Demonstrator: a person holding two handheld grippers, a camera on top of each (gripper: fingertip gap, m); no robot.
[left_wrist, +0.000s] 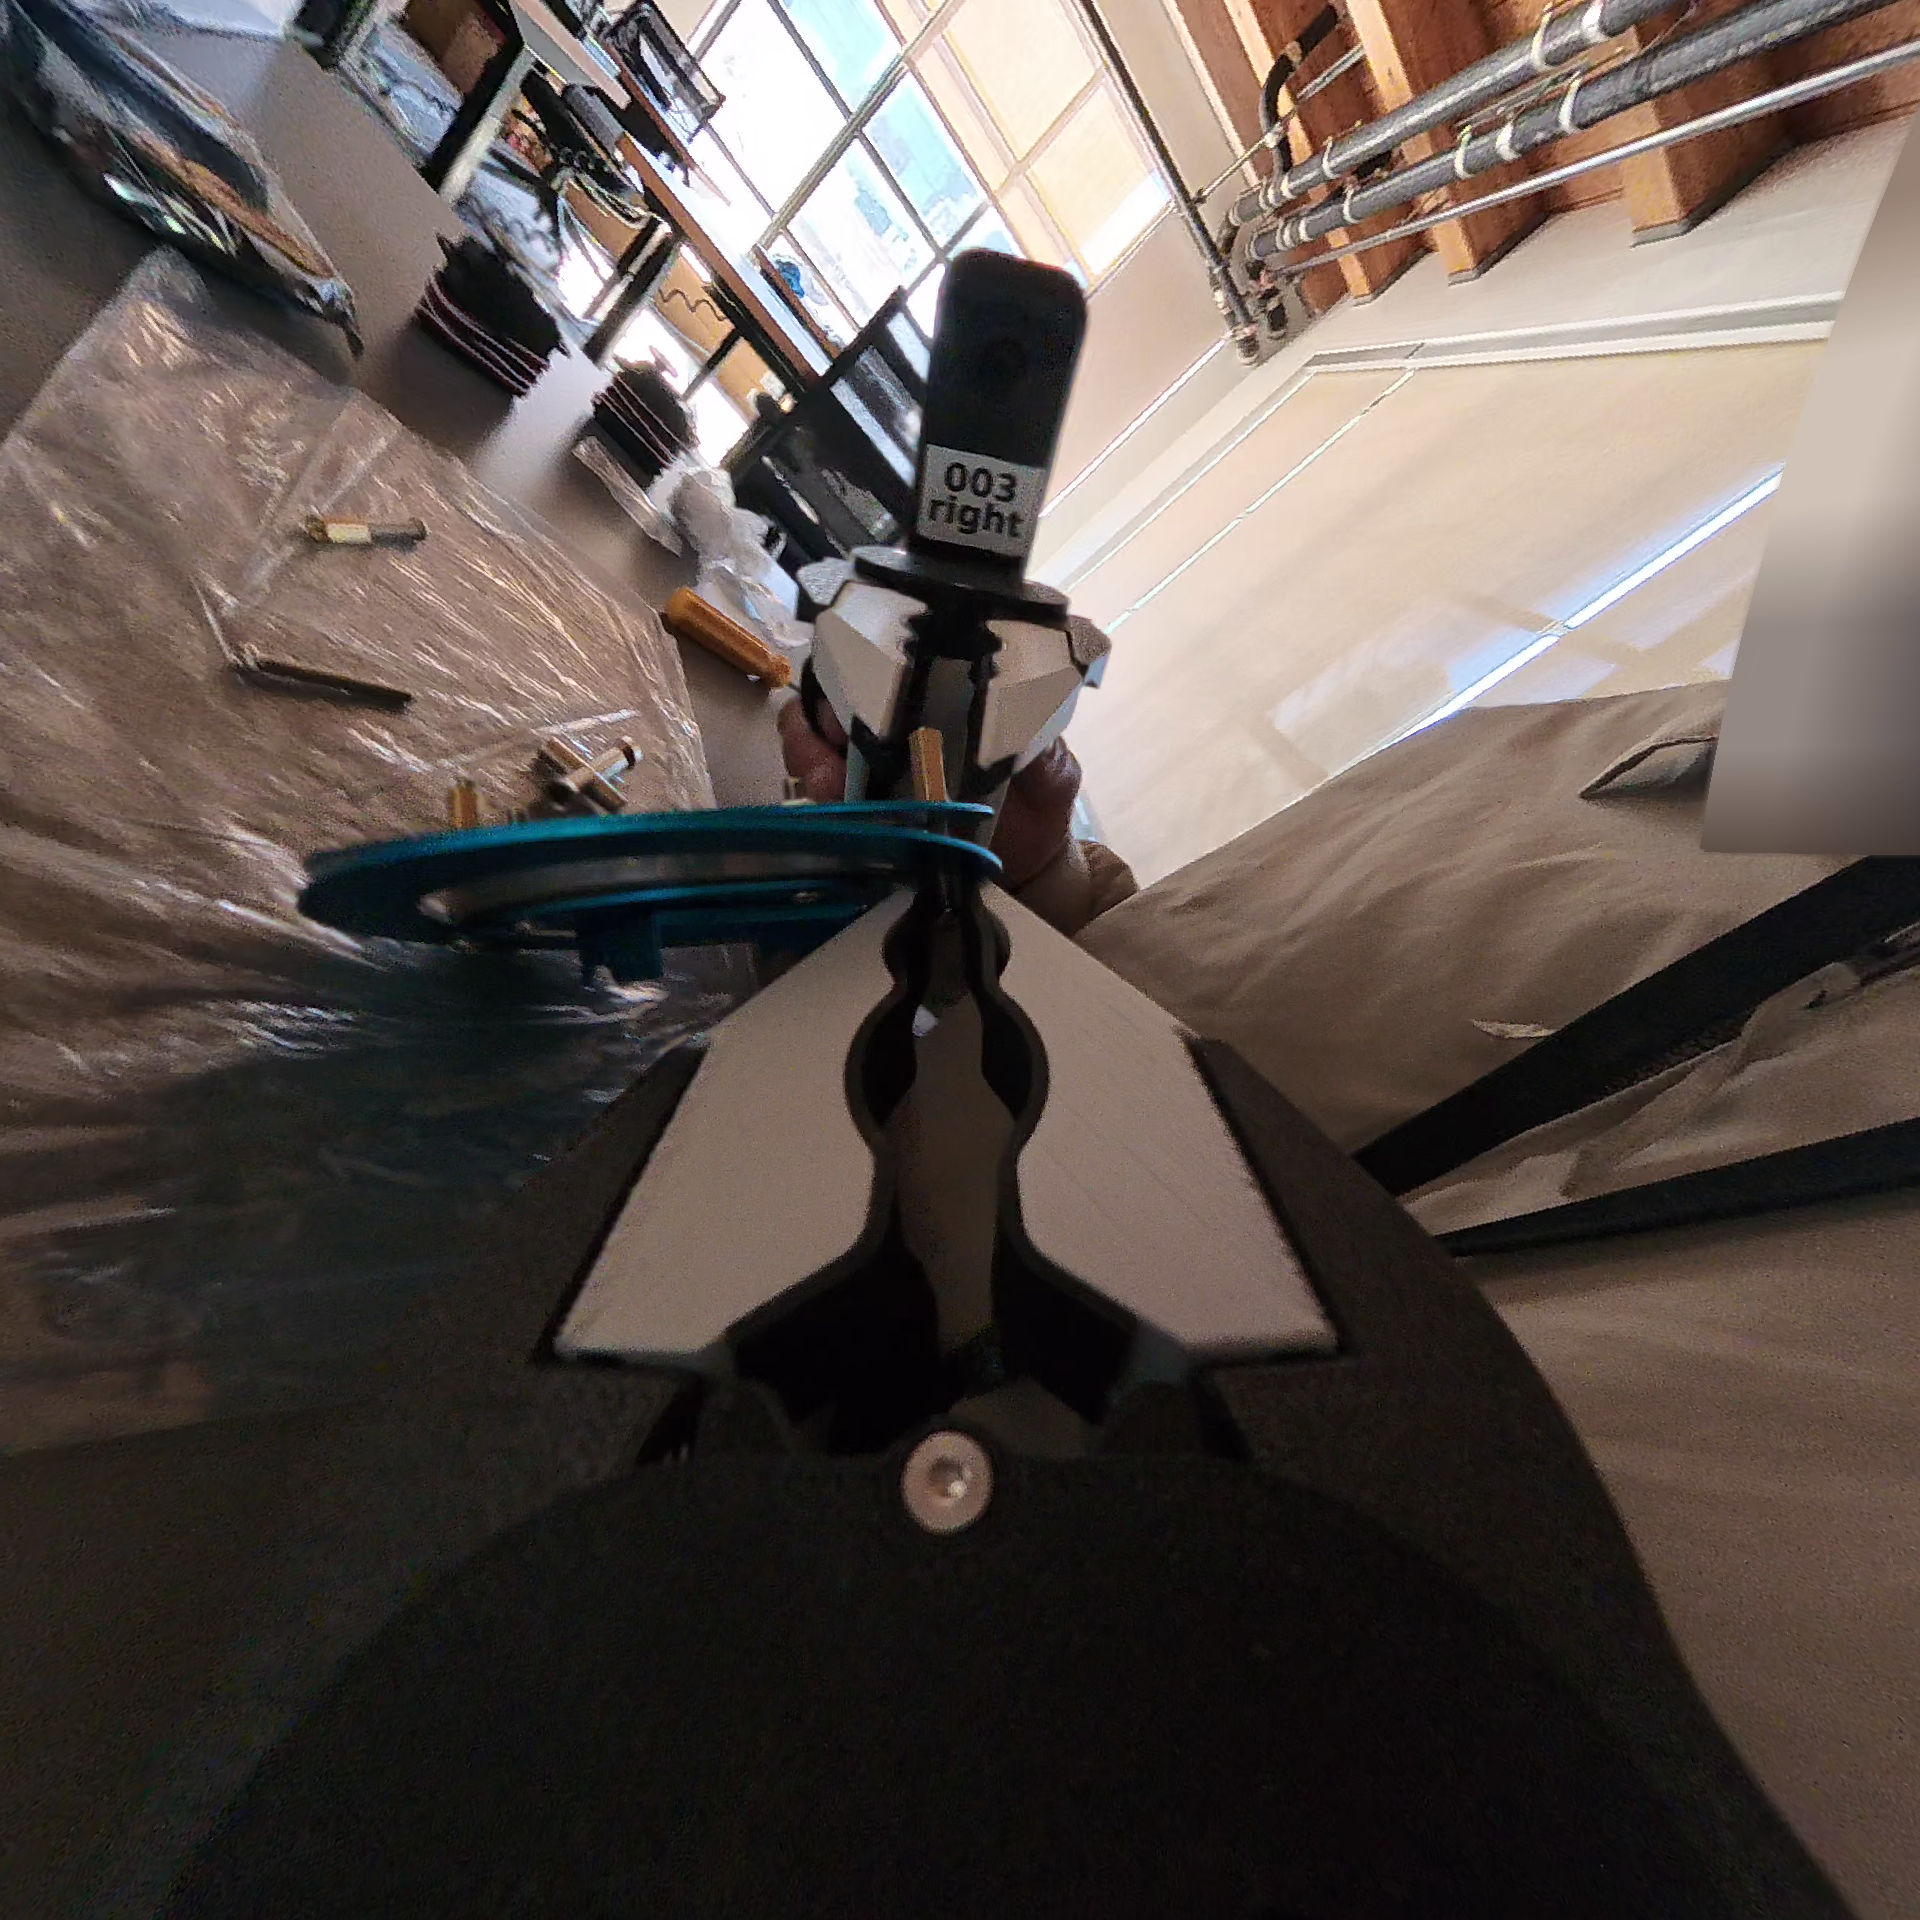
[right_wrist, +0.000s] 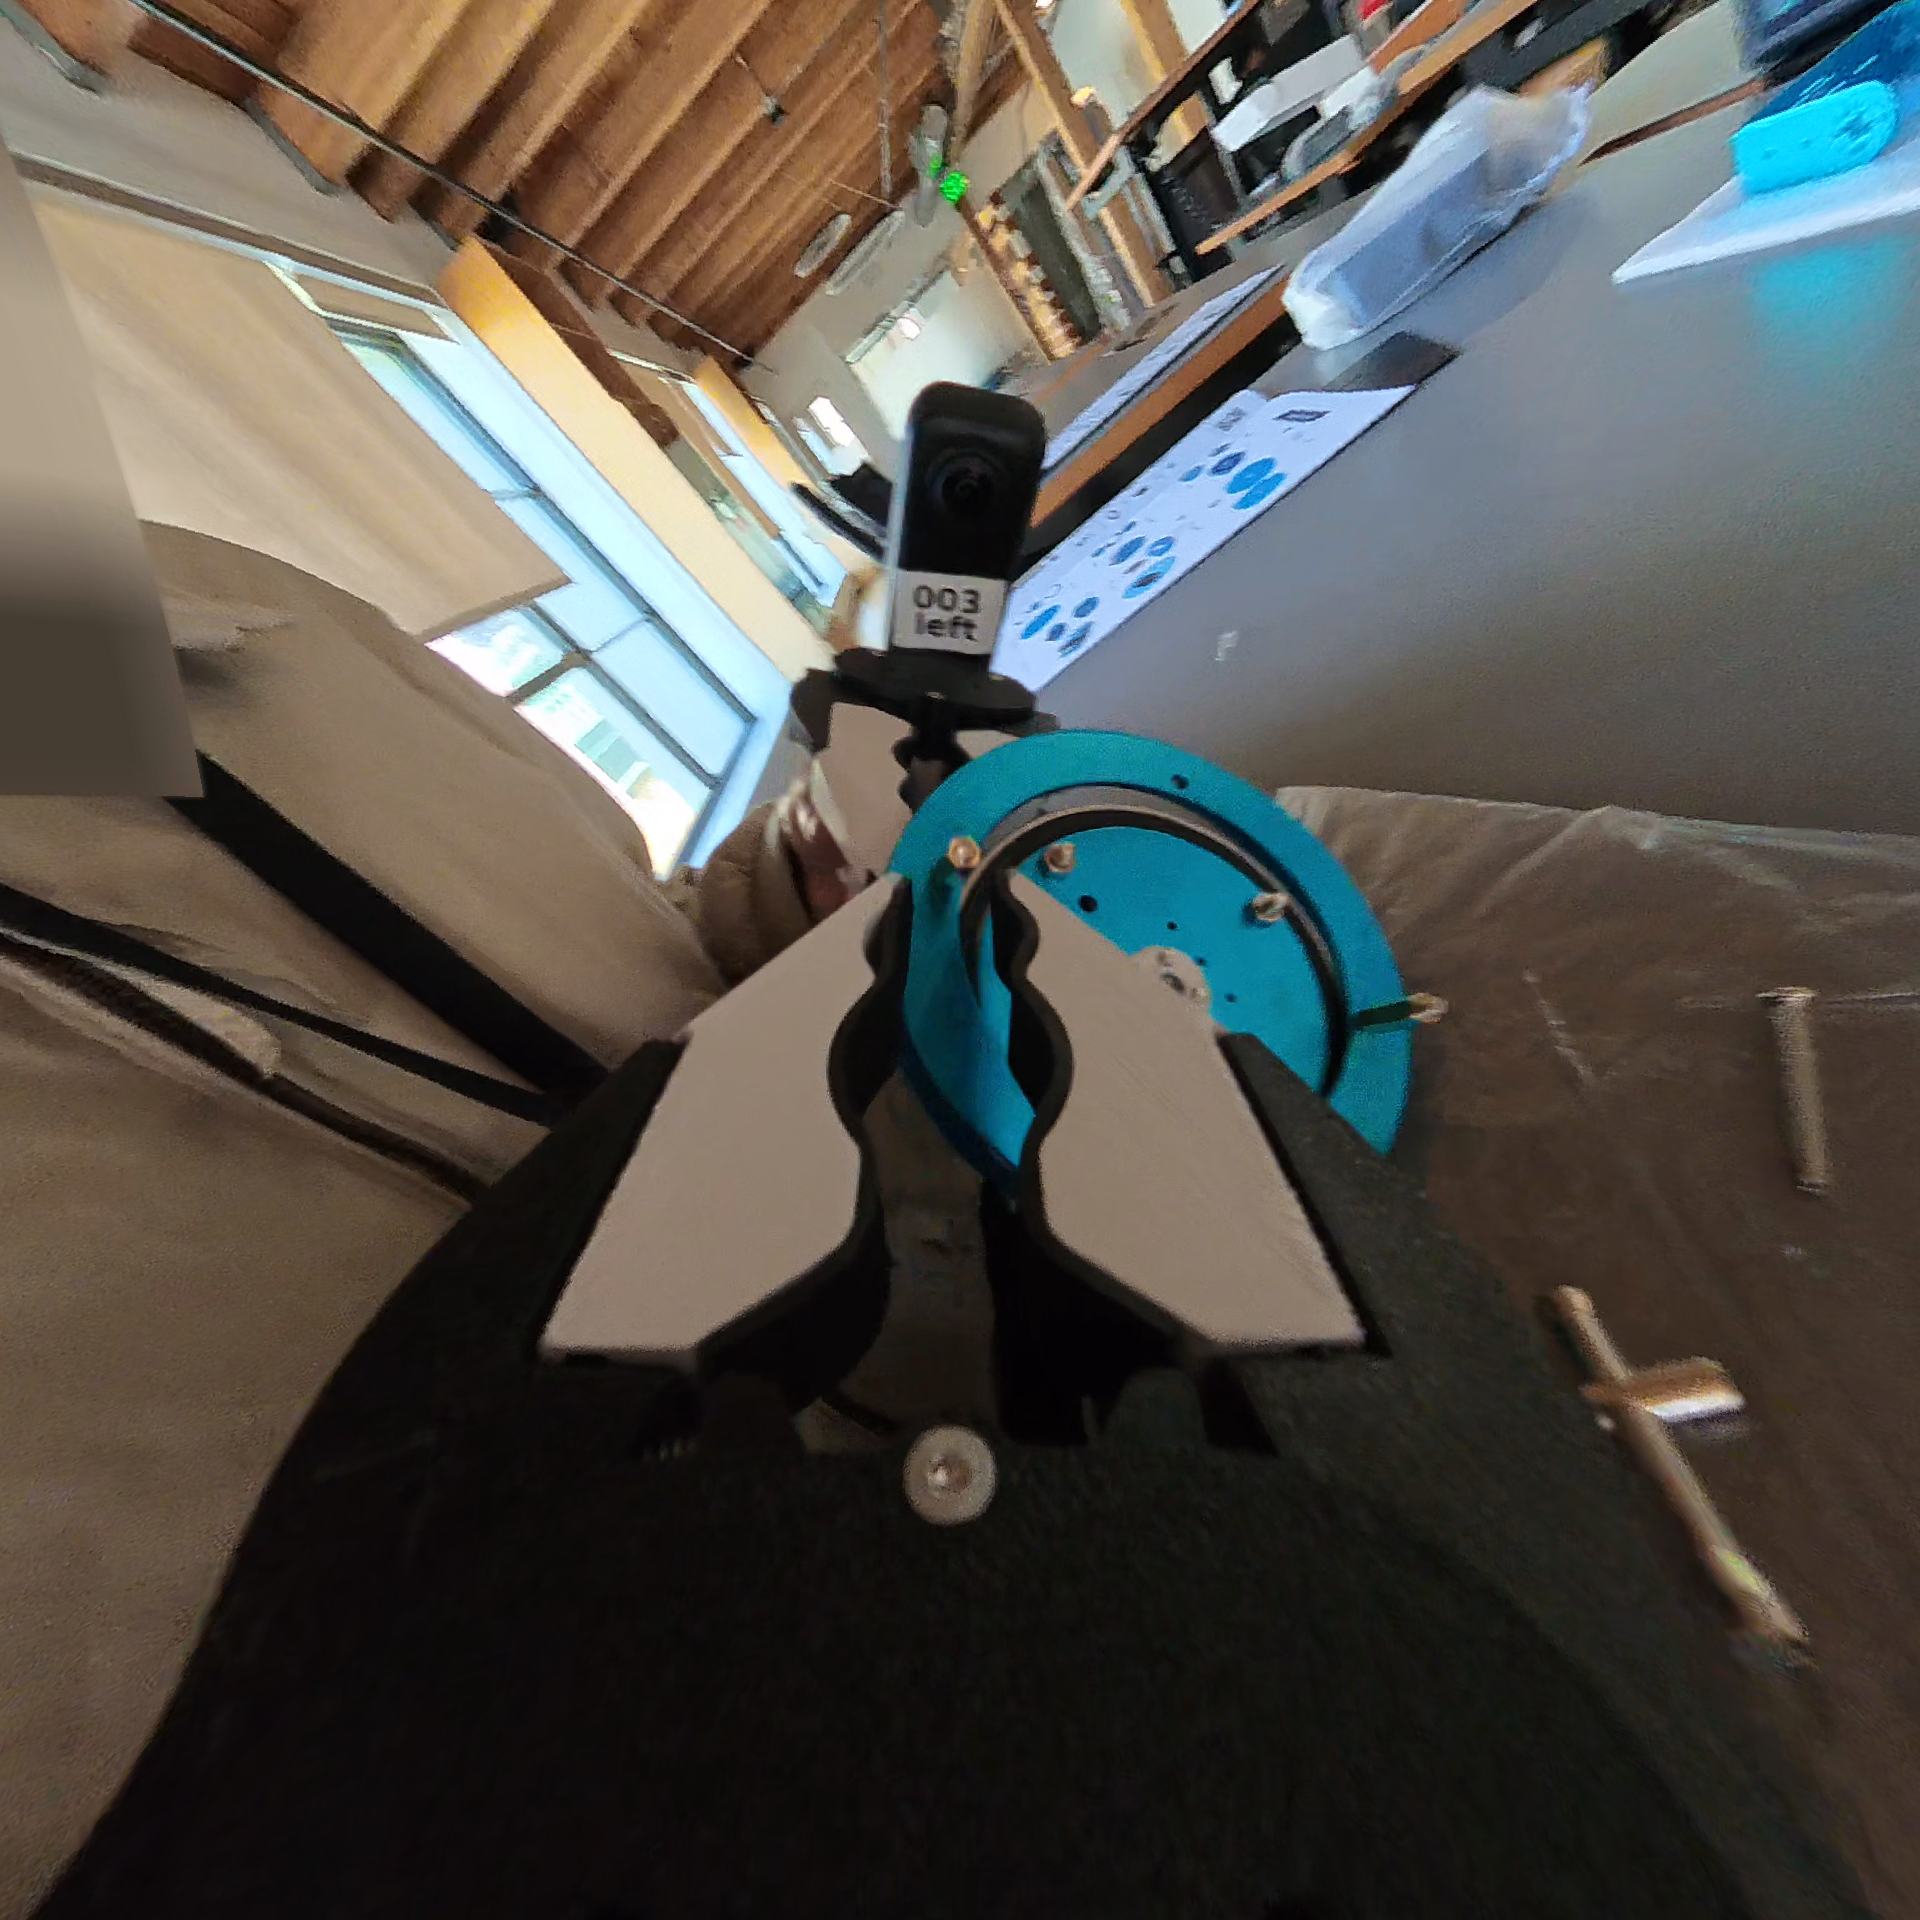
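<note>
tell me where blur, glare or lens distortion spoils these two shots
Left wrist view: bright windows blow out, clear plastic sheet glints, its near part smeared, straight pipes bow. Right wrist view: long bolts at the right edge are blurred; the blue disc stays fairly sharp.

Left claw (left_wrist: 948, 902) pinches blue disc's (left_wrist: 582, 868) rim above plastic sheet (left_wrist: 260, 623).

Crowded middle, open counter beyond

The blue disc assembly (right_wrist: 1164, 914) sits between both tools, with brass standoffs (right_wrist: 1265, 907) sticking up from it; loose bolts (right_wrist: 1797, 1086) and a T-handle pin (right_wrist: 1662, 1444) litter the plastic sheet (right_wrist: 1621, 935) beside it, while the grey counter (right_wrist: 1558, 540) beyond lies open.
</note>
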